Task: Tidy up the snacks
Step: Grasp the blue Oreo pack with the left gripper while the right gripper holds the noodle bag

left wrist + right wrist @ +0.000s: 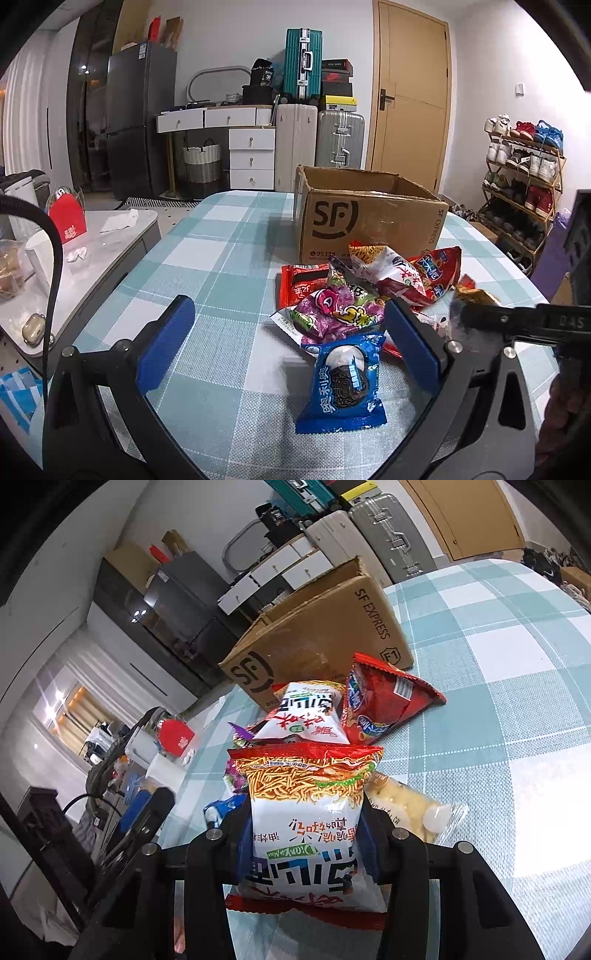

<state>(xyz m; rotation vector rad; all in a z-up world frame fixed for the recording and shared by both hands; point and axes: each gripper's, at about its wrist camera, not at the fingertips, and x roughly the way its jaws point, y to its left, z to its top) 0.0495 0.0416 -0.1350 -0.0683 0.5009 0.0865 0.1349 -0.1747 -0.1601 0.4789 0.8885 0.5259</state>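
Note:
A pile of snack packets (369, 288) lies on the checked tablecloth in front of an open SF cardboard box (369, 218). A blue Oreo packet (343, 384) rests nearest me, between the spread blue pads of my left gripper (291, 332), which is open and not touching it. In the right wrist view my right gripper (304, 834) is shut on a white-and-red noodle snack bag (306, 812), held upright above the pile. Behind it lie a similar white bag (306, 712) and a red bag (380, 698), with the box (321, 635) beyond. The right gripper (480, 317) reaches in from the right.
A clear packet of pale sweets (417, 808) lies to the right of the held bag. A low side table (92, 251) with a red gift bag (68, 218) stands to the left. A shoe rack (524, 177) is at the right, suitcases (340, 136) and drawers behind.

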